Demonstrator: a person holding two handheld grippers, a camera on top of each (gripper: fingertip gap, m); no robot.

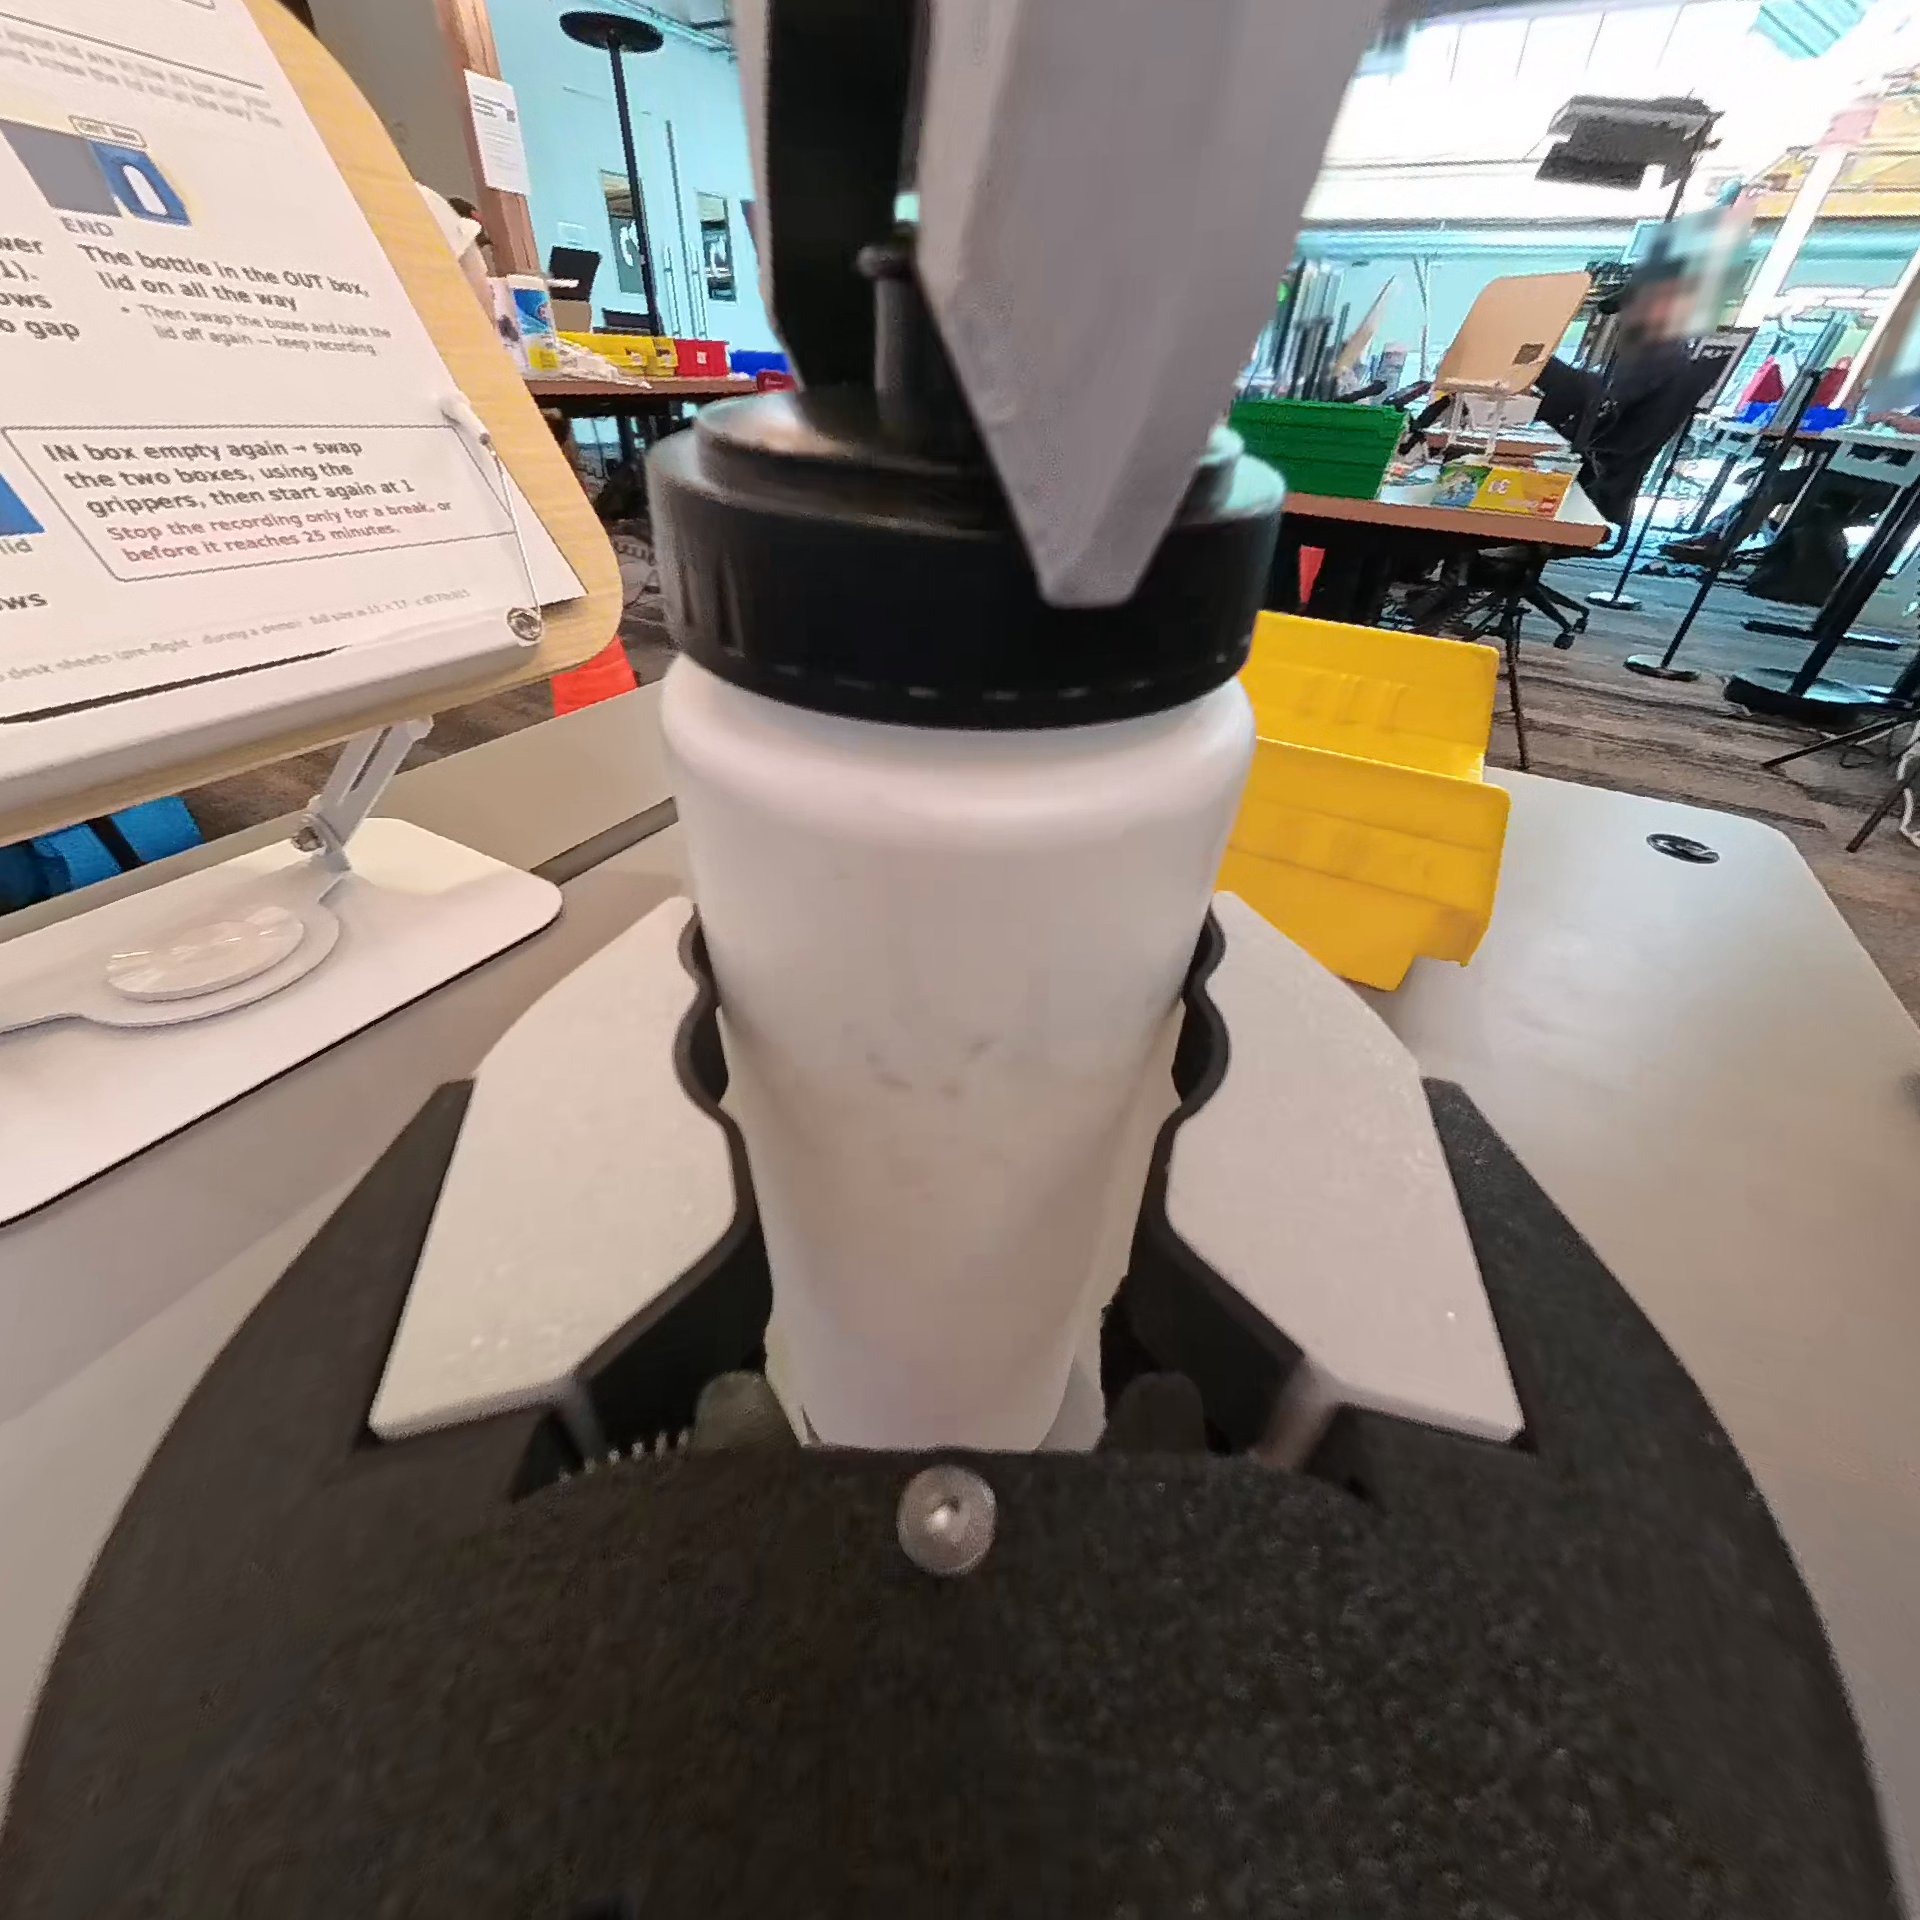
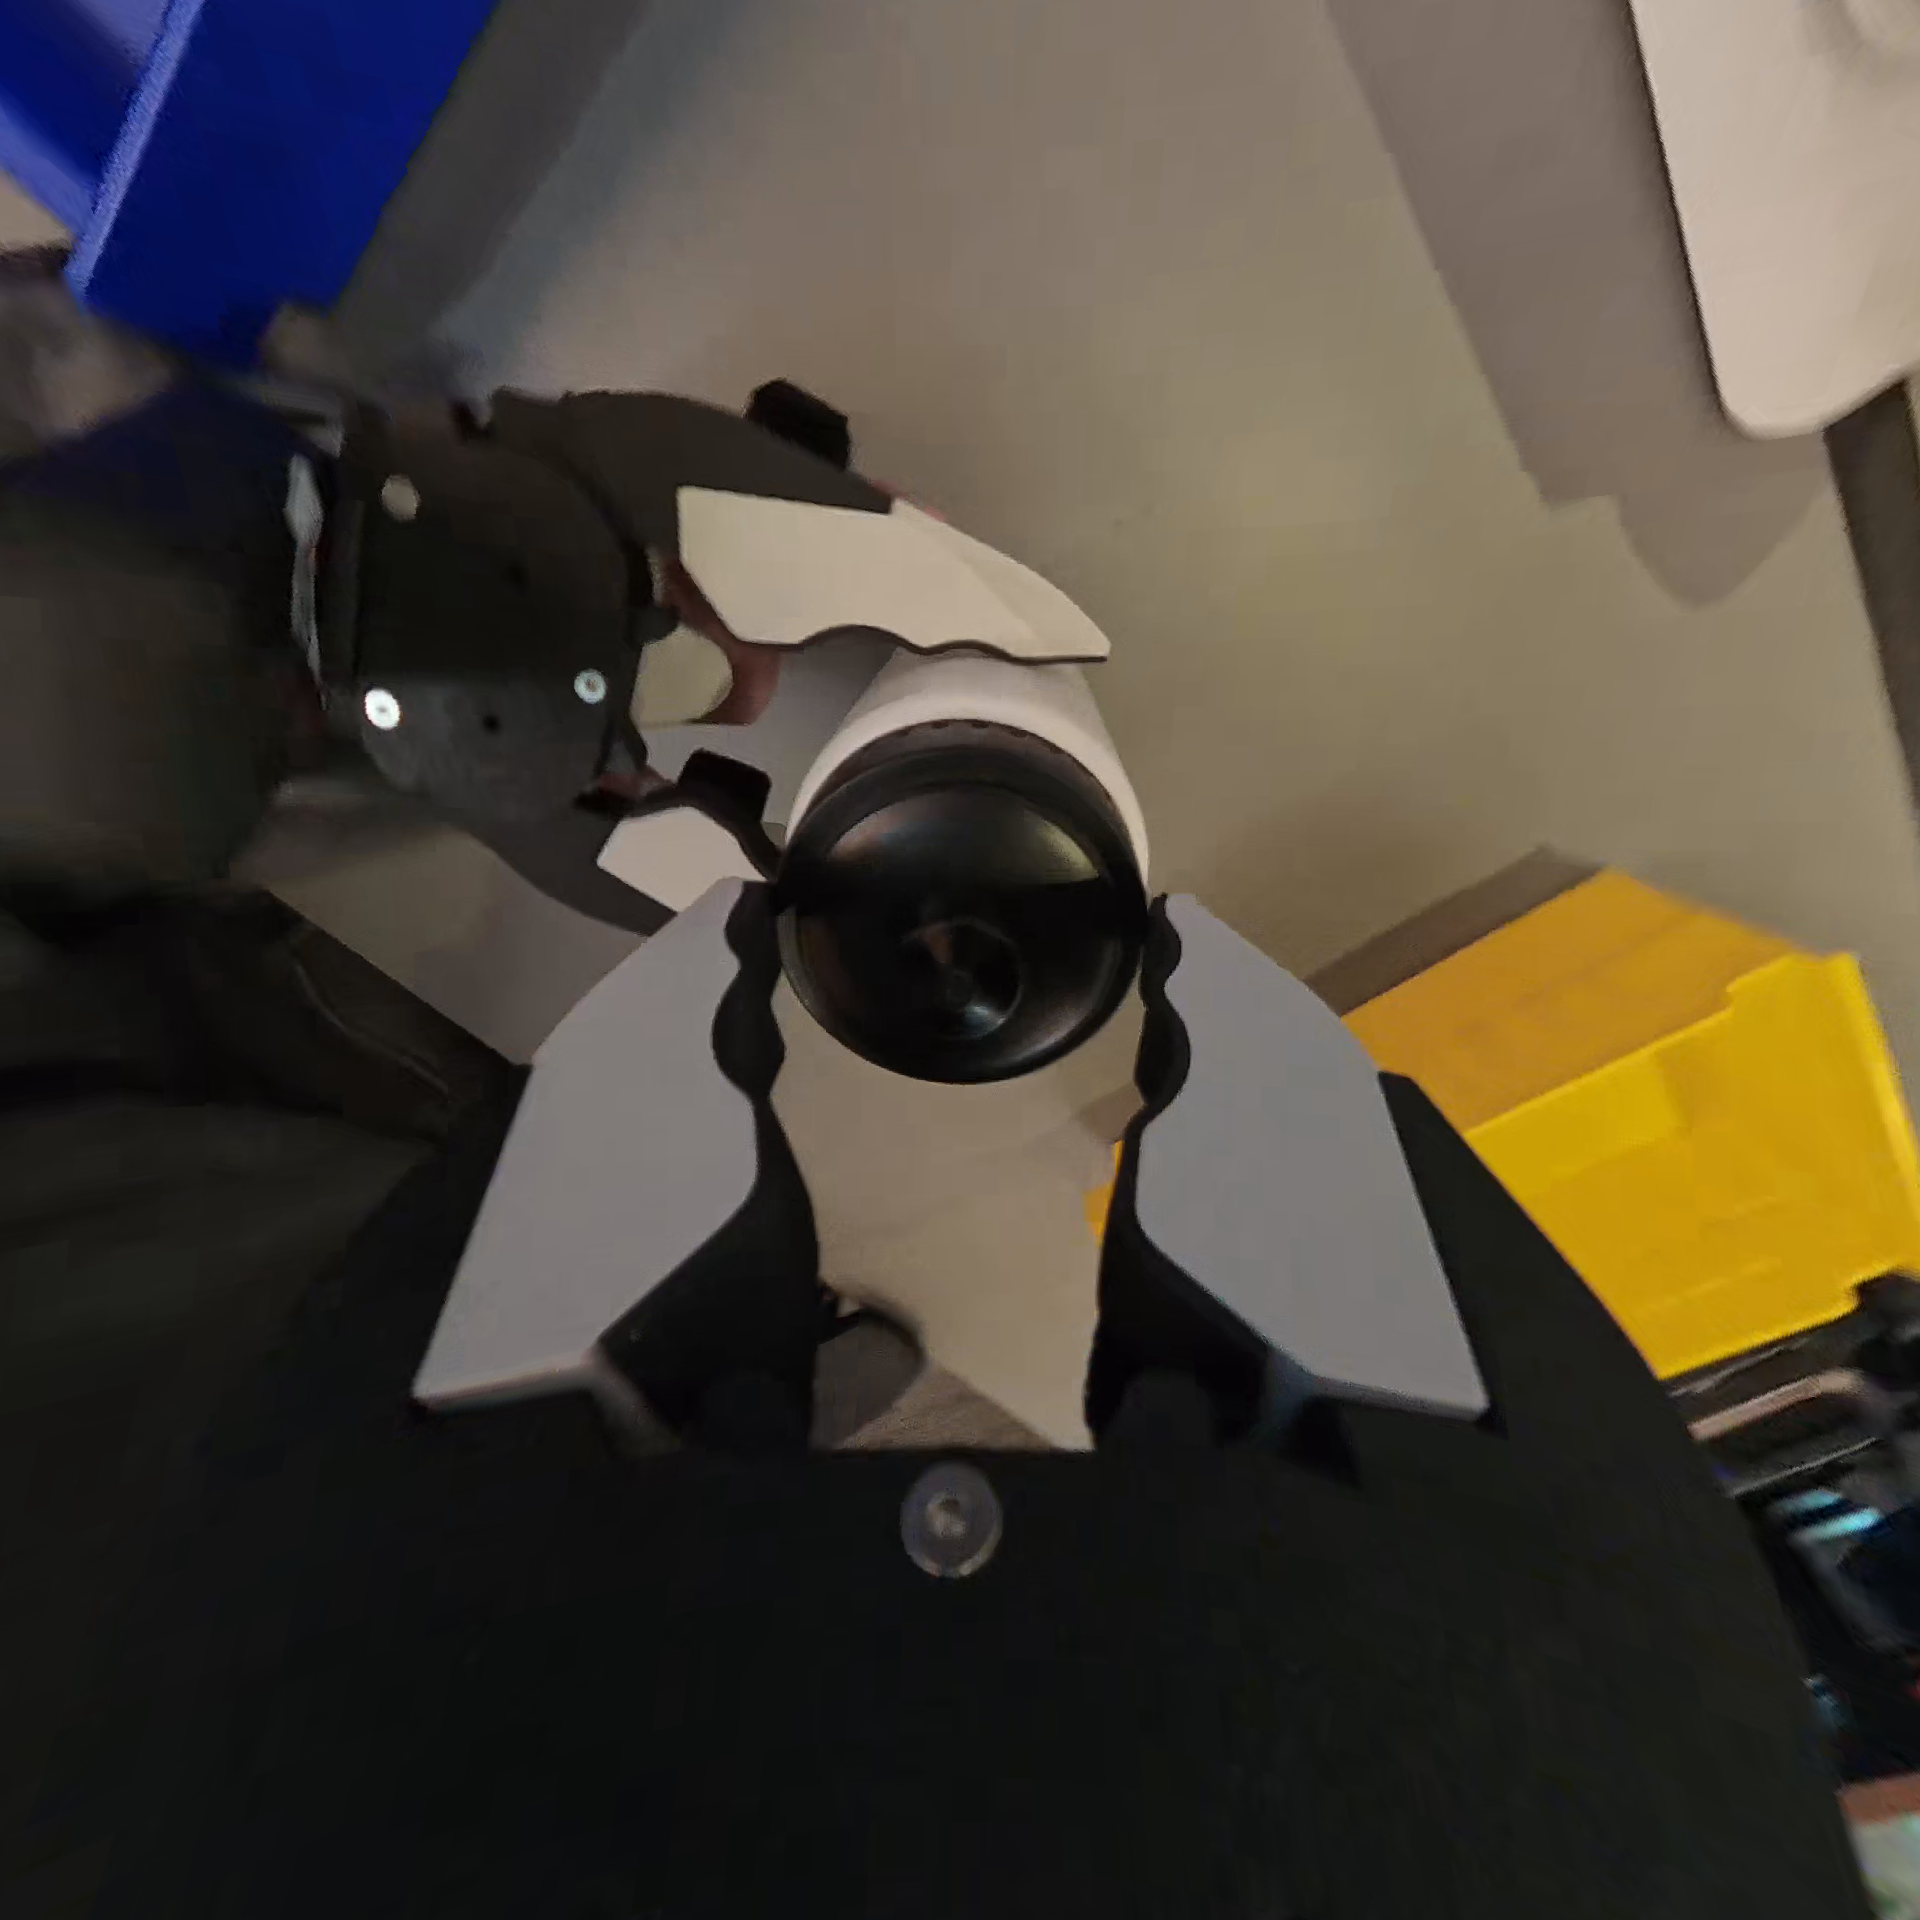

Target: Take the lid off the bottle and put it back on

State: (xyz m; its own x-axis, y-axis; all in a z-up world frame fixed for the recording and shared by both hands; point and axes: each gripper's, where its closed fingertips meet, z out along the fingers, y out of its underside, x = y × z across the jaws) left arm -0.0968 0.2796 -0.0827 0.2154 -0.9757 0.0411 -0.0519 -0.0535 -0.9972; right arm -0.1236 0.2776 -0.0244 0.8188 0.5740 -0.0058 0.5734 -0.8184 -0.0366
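Left wrist view first: the left gripper (image 1: 951, 1049) is clamping the white bottle (image 1: 956, 997) around its body, both wavy black pads pressed against its sides, the jaws closed only as far as the bottle lets them. The bottle is standing upright above the grey table (image 1: 1662, 1039), and the black lid (image 1: 961, 592) is sitting on its neck. The right gripper (image 1: 1039, 343) is coming down from above, one grey finger lying across the lid's rim. A yellow bin (image 1: 1371, 800) is sitting just behind the bottle toward the table's far edge, and a document stand (image 1: 260, 416) is rising at the left edge.

Right wrist view now, looking straight down: the right gripper (image 2: 951, 935) is bracketing the lid (image 2: 956, 935), jaws part open, its fingertips touching the rim on both sides. The left gripper (image 2: 821, 727) is reaching in from the left, gripping the bottle (image 2: 1039, 707) lower down. The yellow bin (image 2: 1621, 1122) is showing at the right, a blue bin (image 2: 229, 135) in the top-left corner.
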